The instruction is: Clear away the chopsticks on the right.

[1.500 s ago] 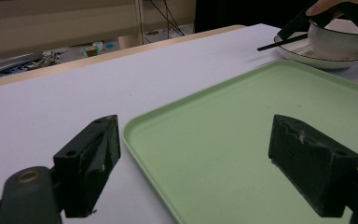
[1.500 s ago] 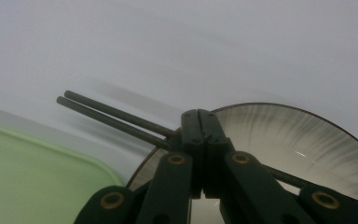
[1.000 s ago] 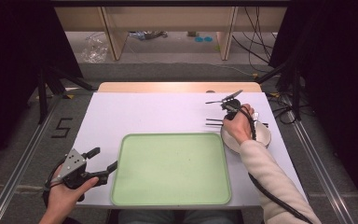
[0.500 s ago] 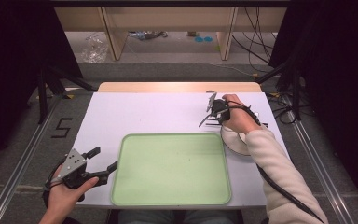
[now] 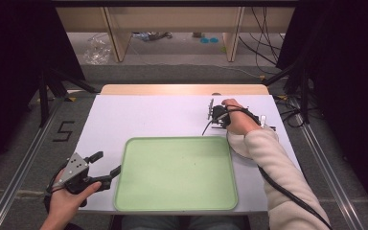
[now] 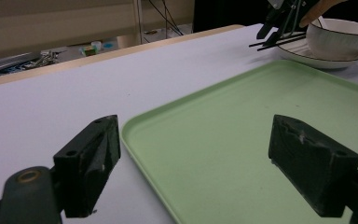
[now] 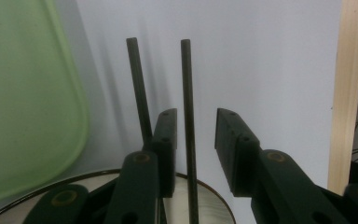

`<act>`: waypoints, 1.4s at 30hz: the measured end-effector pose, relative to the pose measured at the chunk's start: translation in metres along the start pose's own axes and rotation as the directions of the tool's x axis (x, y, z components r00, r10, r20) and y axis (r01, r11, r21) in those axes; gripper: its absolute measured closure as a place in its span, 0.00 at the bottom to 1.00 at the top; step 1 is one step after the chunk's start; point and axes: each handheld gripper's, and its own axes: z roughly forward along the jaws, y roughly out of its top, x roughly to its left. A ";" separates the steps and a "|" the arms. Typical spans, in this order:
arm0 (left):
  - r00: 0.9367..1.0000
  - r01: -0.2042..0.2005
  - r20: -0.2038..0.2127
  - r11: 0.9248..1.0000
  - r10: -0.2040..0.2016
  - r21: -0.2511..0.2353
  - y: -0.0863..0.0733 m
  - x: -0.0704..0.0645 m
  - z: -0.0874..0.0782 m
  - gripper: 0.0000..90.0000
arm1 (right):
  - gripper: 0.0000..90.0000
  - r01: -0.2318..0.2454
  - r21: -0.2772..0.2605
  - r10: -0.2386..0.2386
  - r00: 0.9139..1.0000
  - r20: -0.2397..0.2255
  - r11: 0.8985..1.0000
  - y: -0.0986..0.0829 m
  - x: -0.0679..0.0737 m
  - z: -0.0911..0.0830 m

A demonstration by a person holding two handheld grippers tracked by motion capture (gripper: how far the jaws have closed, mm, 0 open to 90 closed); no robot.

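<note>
Two black chopsticks (image 7: 185, 93) lie with their near ends on a white plate (image 7: 93, 176), pointing out over the white table. My right gripper (image 7: 196, 116) is open; one chopstick runs between its jaws, close to the left jaw, and the other chopstick (image 7: 137, 84) lies just outside that jaw. In the high view the right gripper (image 5: 212, 115) sits just beyond the green tray's (image 5: 177, 175) far right corner. In the left gripper view a white bowl (image 6: 340, 35) stands on the plate (image 6: 307, 52). My left gripper (image 5: 106, 163) is open at the tray's near left edge, holding nothing.
The table has a wooden strip (image 5: 182, 89) along its far edge. Cables (image 5: 292, 201) trail from the right gripper along the sleeve. Metal rails (image 5: 24, 163) run along both sides of the table.
The right gripper has moved left and down and turned, bringing its open jaws around one chopstick. The left gripper has stayed put.
</note>
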 end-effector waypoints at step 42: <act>1.000 0.003 0.000 1.000 -0.003 -0.001 0.000 0.000 0.000 0.19 | 0.98 -0.039 -0.248 0.085 0.980 0.178 0.968 -0.001 -0.011 -0.054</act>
